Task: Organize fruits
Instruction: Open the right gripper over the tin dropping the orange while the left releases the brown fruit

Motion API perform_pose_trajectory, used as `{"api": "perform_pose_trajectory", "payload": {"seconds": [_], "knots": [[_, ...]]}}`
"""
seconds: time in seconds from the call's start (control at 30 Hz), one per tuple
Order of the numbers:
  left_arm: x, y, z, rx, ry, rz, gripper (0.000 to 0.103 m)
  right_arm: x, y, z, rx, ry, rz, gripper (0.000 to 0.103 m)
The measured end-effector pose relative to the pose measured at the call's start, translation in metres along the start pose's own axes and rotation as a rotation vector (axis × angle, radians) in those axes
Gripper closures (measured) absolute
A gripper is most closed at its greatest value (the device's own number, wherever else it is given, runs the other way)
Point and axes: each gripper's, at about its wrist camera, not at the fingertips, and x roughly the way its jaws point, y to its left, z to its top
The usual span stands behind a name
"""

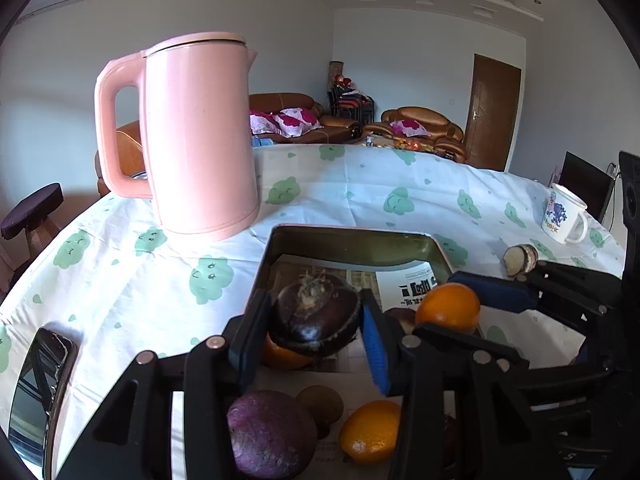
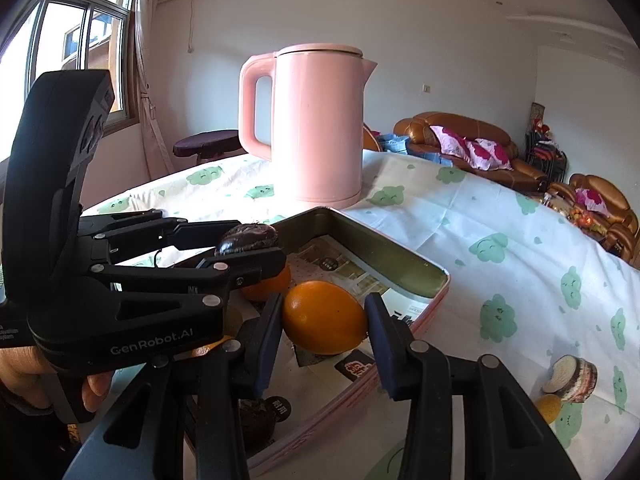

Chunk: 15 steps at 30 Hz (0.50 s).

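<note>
My left gripper [image 1: 316,328] is shut on a dark purple round fruit [image 1: 318,314] and holds it above the pink-rimmed tin tray [image 1: 352,240]. My right gripper [image 2: 324,320] is shut on an orange [image 2: 324,316] over the same tray [image 2: 384,264]; that orange also shows in the left wrist view [image 1: 448,306]. In the tray lie another orange [image 1: 370,432], a purple root [image 1: 272,434], a brown kiwi [image 1: 322,402] and an orange [image 2: 266,286] under the left gripper. The dark fruit also shows in the right wrist view [image 2: 248,238].
A pink kettle [image 1: 196,132] stands behind the tray on the patterned tablecloth [image 1: 360,188]. A white mug [image 1: 564,214] is at the far right. A cut brown piece [image 2: 570,374] and a small yellow item [image 2: 548,406] lie right of the tray. A phone [image 1: 38,392] lies left.
</note>
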Motion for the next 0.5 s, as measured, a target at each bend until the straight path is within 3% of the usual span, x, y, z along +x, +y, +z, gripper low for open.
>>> {"api": "perform_pose_trajectory", "payload": {"seconds": [0.1,0.23,0.5], "knots": [[-0.003,0.000,0.000,-0.003,-0.013,0.016,0.051,-0.001,-0.003,-0.002,0.021,0.002,0.005,0.053],[-0.011,-0.001,0.001,-0.020,-0.044,0.020,0.028,-0.012,-0.012,-0.006,0.044,-0.014,-0.021,0.046],[-0.030,-0.054,0.015,0.049,-0.111,-0.062,0.022,-0.061,-0.059,-0.025,0.048,0.007,-0.212,0.046]]}}
